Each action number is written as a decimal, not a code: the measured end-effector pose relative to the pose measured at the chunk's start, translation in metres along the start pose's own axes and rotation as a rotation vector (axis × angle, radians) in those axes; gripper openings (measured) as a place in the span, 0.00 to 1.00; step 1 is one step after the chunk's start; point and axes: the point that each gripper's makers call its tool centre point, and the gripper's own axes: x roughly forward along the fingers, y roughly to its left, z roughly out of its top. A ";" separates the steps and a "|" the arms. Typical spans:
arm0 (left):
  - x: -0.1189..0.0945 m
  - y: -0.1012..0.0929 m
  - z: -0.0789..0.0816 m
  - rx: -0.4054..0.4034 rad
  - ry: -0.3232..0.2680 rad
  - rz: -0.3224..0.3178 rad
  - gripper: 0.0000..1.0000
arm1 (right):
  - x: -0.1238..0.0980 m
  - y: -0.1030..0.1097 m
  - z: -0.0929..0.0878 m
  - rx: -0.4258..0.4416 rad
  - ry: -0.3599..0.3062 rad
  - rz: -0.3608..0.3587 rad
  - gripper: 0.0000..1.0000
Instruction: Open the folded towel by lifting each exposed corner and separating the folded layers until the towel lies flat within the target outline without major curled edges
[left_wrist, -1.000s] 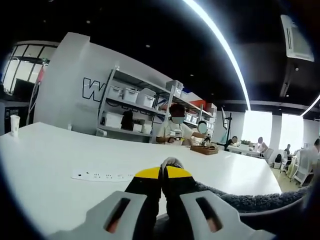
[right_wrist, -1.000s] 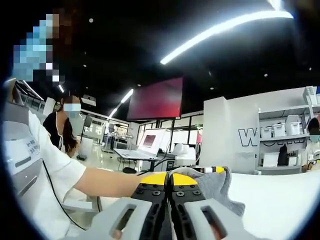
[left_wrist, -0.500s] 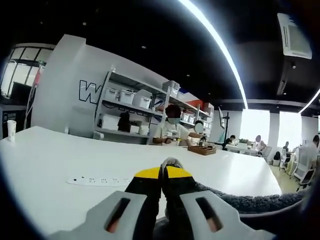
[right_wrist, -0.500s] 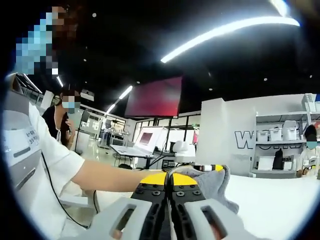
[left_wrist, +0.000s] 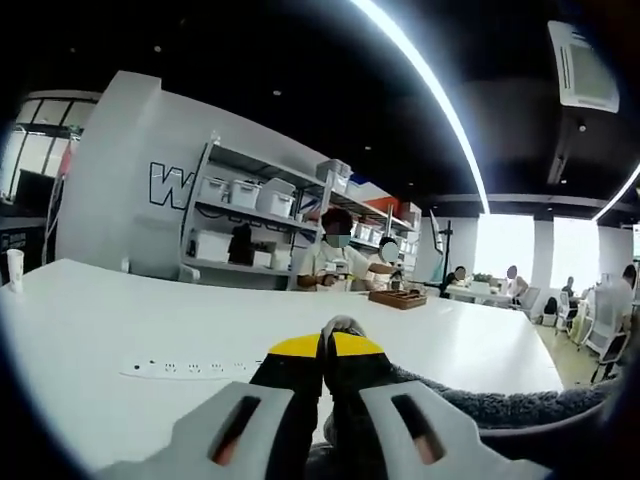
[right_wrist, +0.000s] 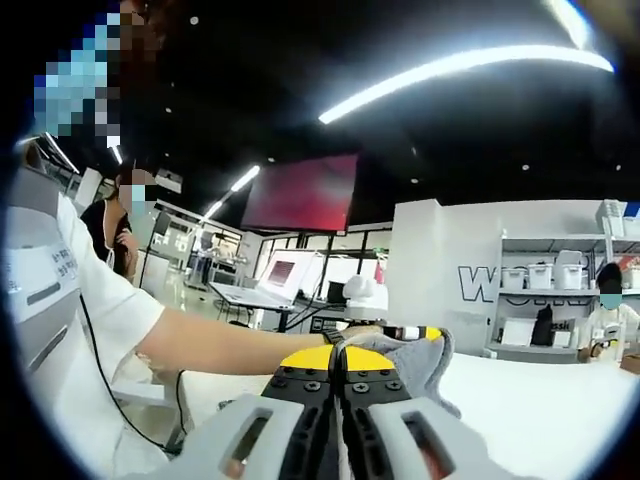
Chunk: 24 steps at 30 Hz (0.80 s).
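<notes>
At the bottom centre of the left gripper view, a corner of the grey towel (left_wrist: 480, 402) is pinched between the clenched yellow-tipped fingers of the left gripper (left_wrist: 326, 352), a small tuft poking up between the tips. From there the cloth is seen trailing off to the lower right of the frame, raised above the white counter (left_wrist: 120, 320). In the lower centre of the right gripper view, another corner of the towel (right_wrist: 405, 362) is clamped by the right gripper (right_wrist: 338, 362), its fingers closed on the fabric, which droops to the right of the tips. Both corners are thus held up off the counter, so the lifting stage looks well under way. The spread itself cannot be judged: no target outline is visible, and the towel's middle is hidden. Laying it flat and smoothing curled edges is judged still to be done. A white power strip (left_wrist: 190, 368) is seen lying on the counter, left of centre in the left gripper view.
</notes>
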 end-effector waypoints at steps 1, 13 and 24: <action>0.001 0.000 0.000 -0.004 0.003 -0.001 0.00 | 0.000 -0.001 0.001 -0.001 -0.002 -0.007 0.00; 0.031 -0.044 0.005 0.035 0.009 -0.060 0.00 | -0.026 -0.012 0.000 -0.081 0.030 -0.072 0.00; 0.048 -0.071 0.018 0.040 0.003 -0.103 0.00 | -0.041 -0.022 0.010 -0.156 0.021 -0.143 0.00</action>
